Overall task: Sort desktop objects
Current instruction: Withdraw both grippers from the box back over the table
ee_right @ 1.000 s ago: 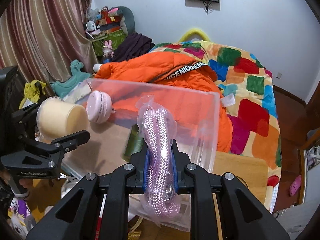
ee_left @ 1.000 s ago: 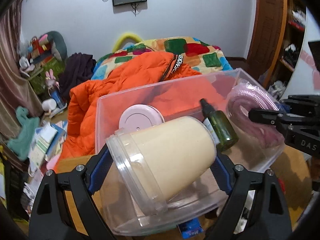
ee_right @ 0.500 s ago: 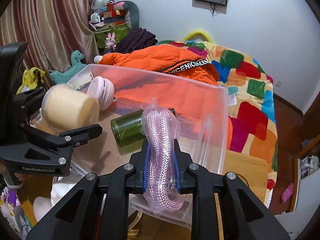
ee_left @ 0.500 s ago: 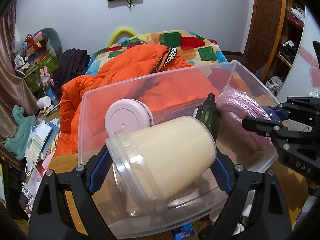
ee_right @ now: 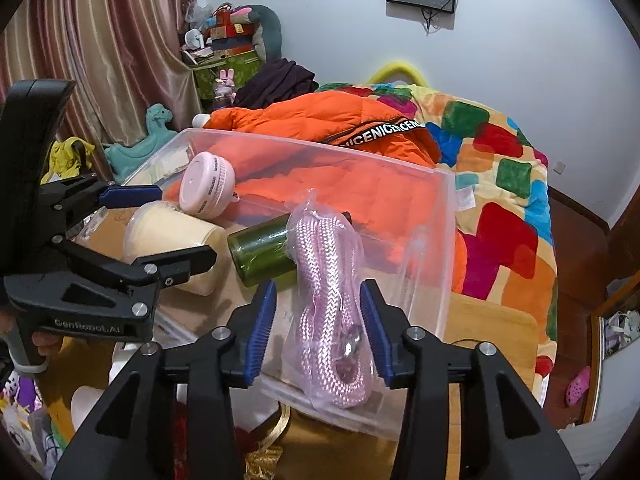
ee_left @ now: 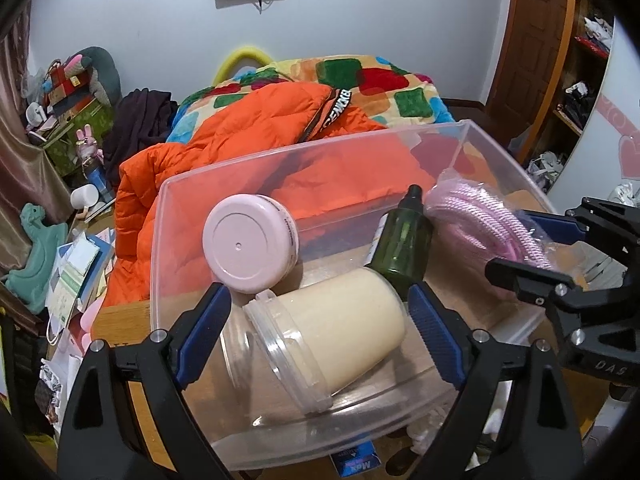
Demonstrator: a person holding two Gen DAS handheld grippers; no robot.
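Two hand-held tools reach into a clear plastic storage bin that sits on a wooden table.

The left tool has its fingers spread wide on either side of a cream-filled plastic jar, with gaps between pads and jar. The jar lies on its side on the bin floor. The right tool is also spread, its blue pads apart from a bagged coil of pink rope that rests over the near rim of the bin, partly inside and partly hanging out.

By the look of it, this is the release step: both items have been set in the bin and let go. Each tool next needs to draw straight back without dragging its item along. The rope looks the likelier to slip out, since it straddles the rim, so a nudge further in may be wanted.

Also in the bin are a pink round lidded container tilted against the far left wall and a dark green bottle lying between jar and rope, touching the jar's end. These crowd the floor and leave little room between the tools.

Beyond the bin are an orange puffer jacket and a bed with a multicoloured quilt.
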